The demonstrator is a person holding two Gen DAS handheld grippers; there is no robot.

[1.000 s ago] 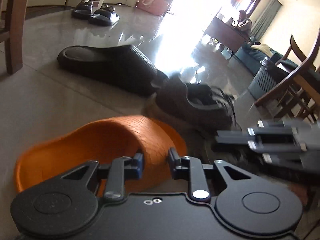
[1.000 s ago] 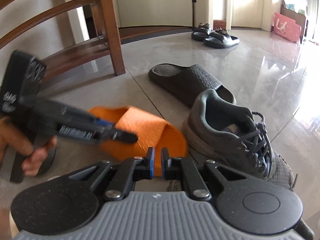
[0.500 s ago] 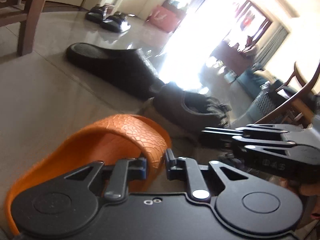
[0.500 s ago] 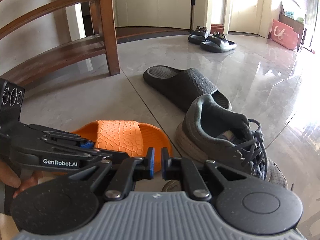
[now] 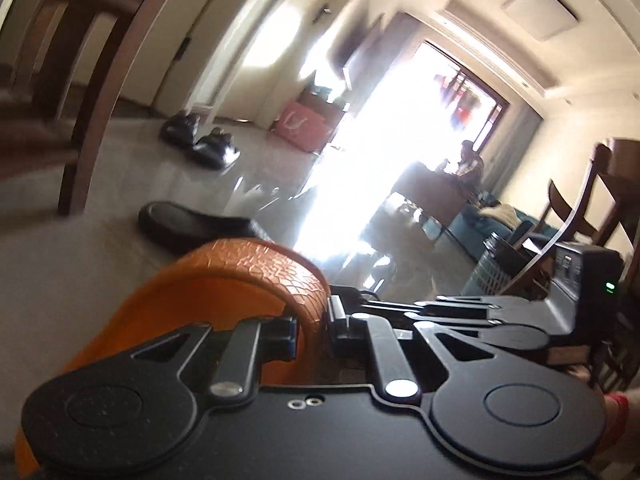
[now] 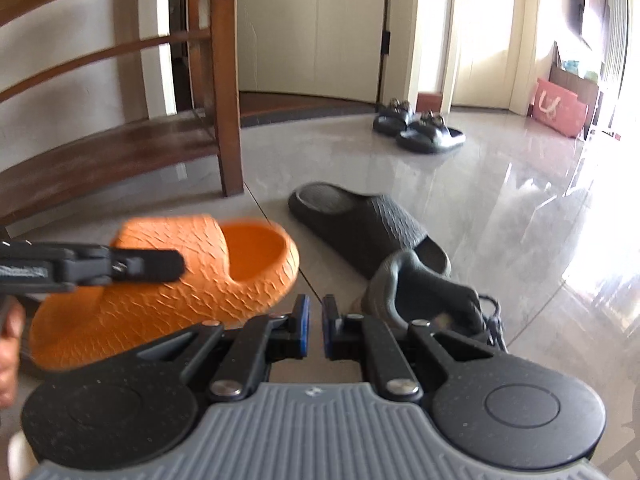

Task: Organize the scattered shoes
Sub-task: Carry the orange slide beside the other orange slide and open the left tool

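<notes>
Orange slipper (image 6: 168, 280) now airborne (floor-clear)

The textured orange rubber slide (image 6: 168, 280) is motion-blurred; the right gripper (image 6: 314, 326) hides the grey laced sneaker's (image 6: 424, 292) toe.

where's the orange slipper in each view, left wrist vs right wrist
Left wrist: the orange slipper fills the lower left, its strap pinched in the left gripper jaws.
Right wrist: it sits left of centre, lifted and tilted, with the left gripper reaching in from the left edge.
Shared landmark: the black slipper lies on the floor just beyond it in both.
</notes>
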